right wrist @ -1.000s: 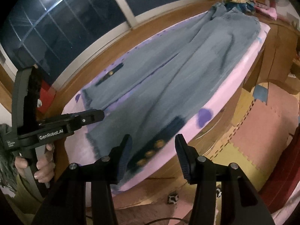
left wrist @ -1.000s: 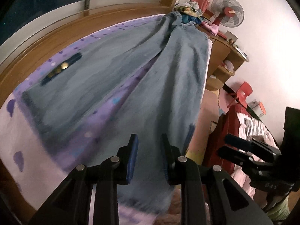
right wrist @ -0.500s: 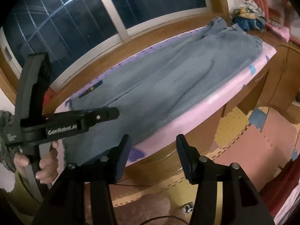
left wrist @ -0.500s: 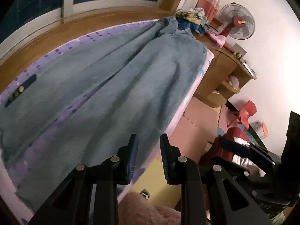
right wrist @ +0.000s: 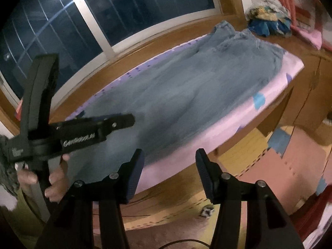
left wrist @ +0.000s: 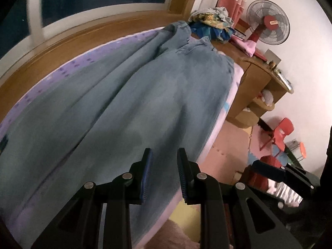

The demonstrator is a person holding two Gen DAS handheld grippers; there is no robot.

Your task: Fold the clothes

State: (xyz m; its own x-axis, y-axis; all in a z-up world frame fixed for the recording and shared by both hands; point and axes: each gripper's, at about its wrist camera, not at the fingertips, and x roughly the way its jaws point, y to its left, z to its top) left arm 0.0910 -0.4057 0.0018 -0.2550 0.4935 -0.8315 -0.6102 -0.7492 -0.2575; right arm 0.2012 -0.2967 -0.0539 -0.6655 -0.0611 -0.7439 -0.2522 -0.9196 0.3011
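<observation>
A pair of light blue jeans (left wrist: 132,108) lies spread flat along a lilac and pink mat (left wrist: 235,78), waistband at the far end; it also shows in the right wrist view (right wrist: 186,91). My left gripper (left wrist: 164,161) hovers above the near leg, jaws a little apart, holding nothing. My right gripper (right wrist: 169,161) is open and empty, in front of the mat's front edge (right wrist: 207,132) over the floor. The left gripper also shows in the right wrist view (right wrist: 87,132), held by a hand above the jeans' leg end.
A pile of coloured clothes (left wrist: 211,25) lies past the waistband. A red fan (left wrist: 267,25) stands on a wooden cabinet (left wrist: 257,83). Foam floor mats (right wrist: 269,166) lie below the table edge. A red chair (left wrist: 280,134) stands at the right. A dark window (right wrist: 103,10) runs behind.
Both grippers have moved from the jeans' hem end along the legs toward the waistband. The hem and button patches have left the views. The jaws have kept their openings.
</observation>
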